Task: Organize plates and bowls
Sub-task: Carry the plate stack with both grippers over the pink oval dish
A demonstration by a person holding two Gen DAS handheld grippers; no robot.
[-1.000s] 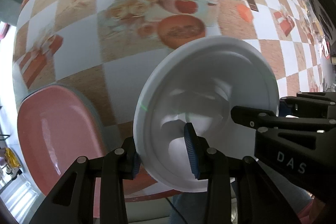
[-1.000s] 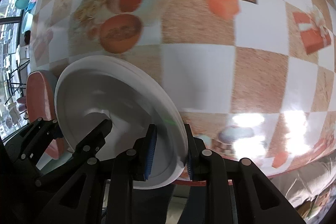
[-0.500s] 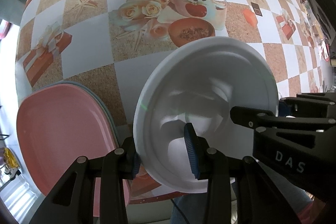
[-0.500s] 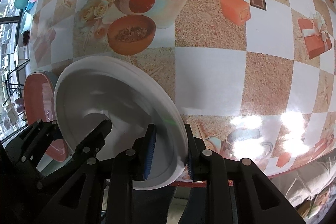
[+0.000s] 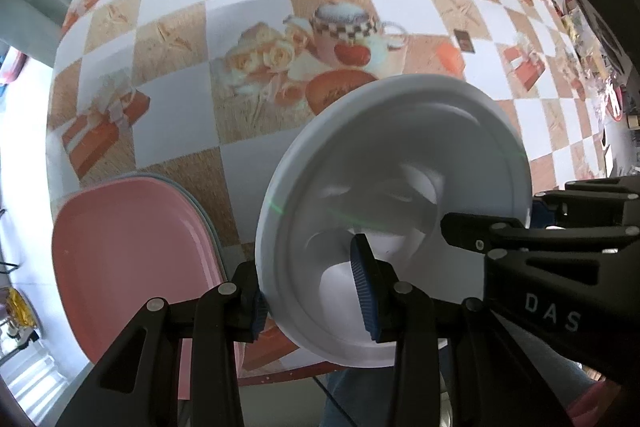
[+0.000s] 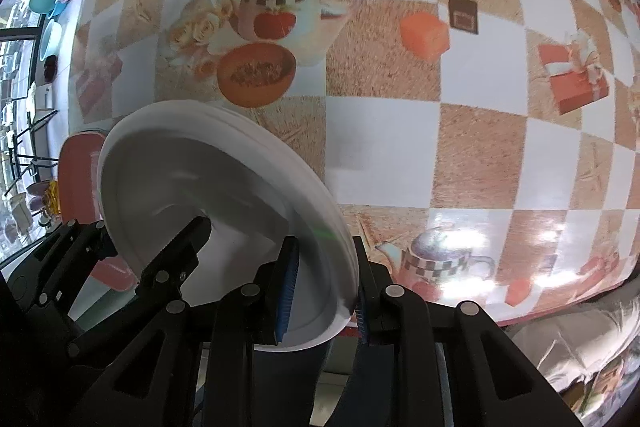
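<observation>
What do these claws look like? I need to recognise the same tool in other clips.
Both the left claw and the right claw have matte black angular plastic fingers with round silver rivets and ribbed blue pads. The right claw's body, seen from the left wrist camera, bears white letters "DAS".

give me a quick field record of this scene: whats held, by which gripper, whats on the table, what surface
held item: white plate, tilted, off the table
left gripper: shut on the white plate's near rim
right gripper: shut on the opposite rim of the same plate
on the table: pink plate on top of a stack, a pale blue-grey plate edge showing under it, to the left of the white plate
surface: checkered tablecloth printed with teapots, roses, bowls and gift boxes
other dishes on the table: none in view
</observation>
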